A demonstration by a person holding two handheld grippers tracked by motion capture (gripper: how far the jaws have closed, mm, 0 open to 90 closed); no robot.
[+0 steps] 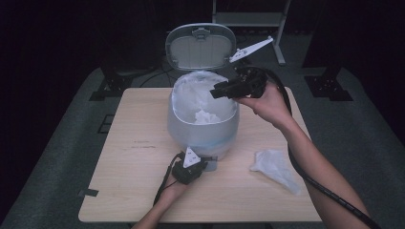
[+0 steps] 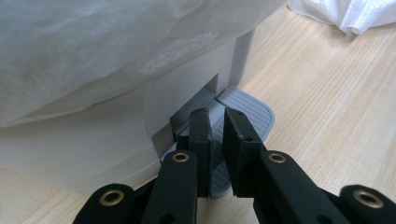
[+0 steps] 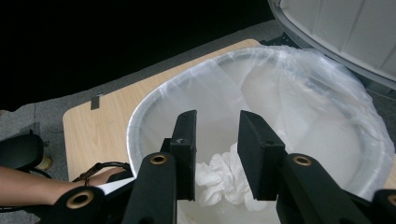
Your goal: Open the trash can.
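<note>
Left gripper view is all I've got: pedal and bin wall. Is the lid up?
Observer: Yes. The high view shows the lid standing open behind the bin.
Operator: Where's the right gripper?
Observer: The right gripper is held over the bin's open mouth, jaws apart with nothing between them.
Operator: Anything in the bin?
Observer: One crumpled tissue lies at the bottom of the bag liner, straight below those jaws.
Operator: More to bin?
Observer: A second tissue lies on the table to the right of the bin. The left gripper has its jaws shut, tips down on the pedal.
</note>
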